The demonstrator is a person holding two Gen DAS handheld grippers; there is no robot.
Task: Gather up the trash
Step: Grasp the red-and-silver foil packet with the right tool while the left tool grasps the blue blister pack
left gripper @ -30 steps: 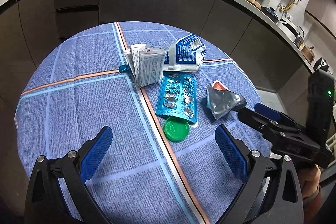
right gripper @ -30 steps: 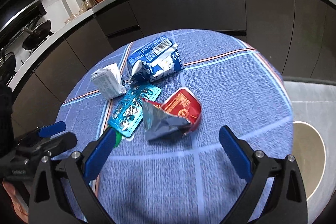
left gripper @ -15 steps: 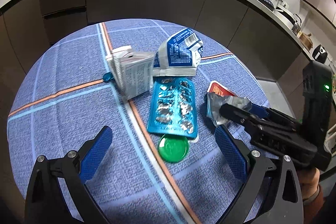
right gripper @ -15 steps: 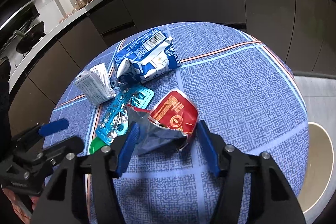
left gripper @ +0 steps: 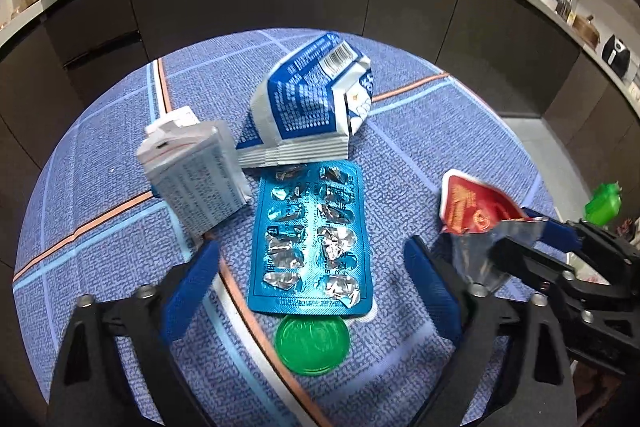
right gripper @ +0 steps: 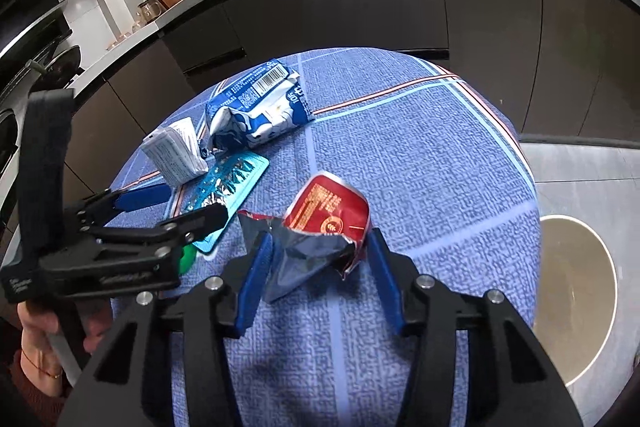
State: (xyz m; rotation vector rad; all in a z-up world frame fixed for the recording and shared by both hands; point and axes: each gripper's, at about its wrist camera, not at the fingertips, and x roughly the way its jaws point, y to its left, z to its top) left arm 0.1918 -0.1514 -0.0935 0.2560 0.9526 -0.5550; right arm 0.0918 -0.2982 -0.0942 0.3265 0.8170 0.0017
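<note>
On the round blue-cloth table [left gripper: 420, 131] lie a blue blister pack [left gripper: 312, 239], a green lid [left gripper: 312, 341], a crushed blue-and-white carton [left gripper: 308, 107] and a folded paper leaflet [left gripper: 196, 179]. My left gripper [left gripper: 312, 283] straddles the blister pack; its jaws are closing but its pads stand clear of the pack. My right gripper [right gripper: 320, 267] has a crumpled red-and-silver wrapper [right gripper: 320, 223] between its fingers; its jaws are closing and both pads press on it. The left wrist view shows the same wrapper [left gripper: 476, 211] at the right, in the right gripper [left gripper: 524, 239].
Dark curved cabinets and a kitchen counter ring the table on its far side. A round beige bin [right gripper: 576, 299] stands on the floor to the right of the table. A hand [right gripper: 36, 339] holds the left gripper [right gripper: 176, 205] at the table's left edge.
My left gripper has come forward over the blister pack and its jaws have narrowed slightly. The right gripper has closed in on the wrapper and squeezed it narrower.
</note>
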